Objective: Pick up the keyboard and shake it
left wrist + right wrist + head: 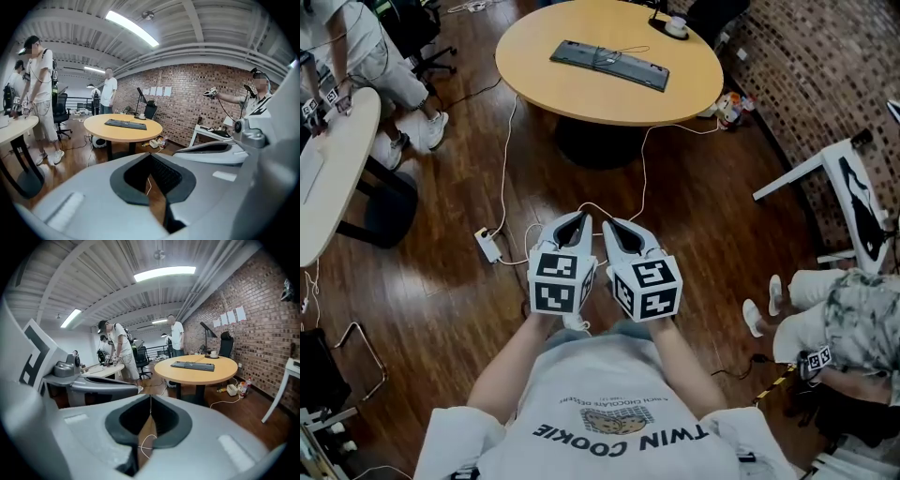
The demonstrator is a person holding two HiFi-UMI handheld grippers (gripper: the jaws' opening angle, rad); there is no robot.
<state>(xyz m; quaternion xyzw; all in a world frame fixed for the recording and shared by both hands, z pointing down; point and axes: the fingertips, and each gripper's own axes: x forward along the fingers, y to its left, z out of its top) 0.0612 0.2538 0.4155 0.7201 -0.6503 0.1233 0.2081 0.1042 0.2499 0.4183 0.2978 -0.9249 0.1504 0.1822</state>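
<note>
A dark keyboard [609, 66] lies flat on the round wooden table [581, 103] at the top of the head view, its thin cable trailing across it. It also shows far ahead as the keyboard [125, 124] in the left gripper view and the keyboard [192, 365] in the right gripper view. My left gripper [573, 219] and right gripper [613, 227] hang side by side over the wooden floor, well short of the table. Both are shut with nothing between the jaws.
A white cup [676, 27] stands at the table's far edge. White cables and a power strip [488, 245] lie on the floor ahead of me. A second table [328, 187] is at left, a white stand [853, 197] and a seated person [844, 328] at right.
</note>
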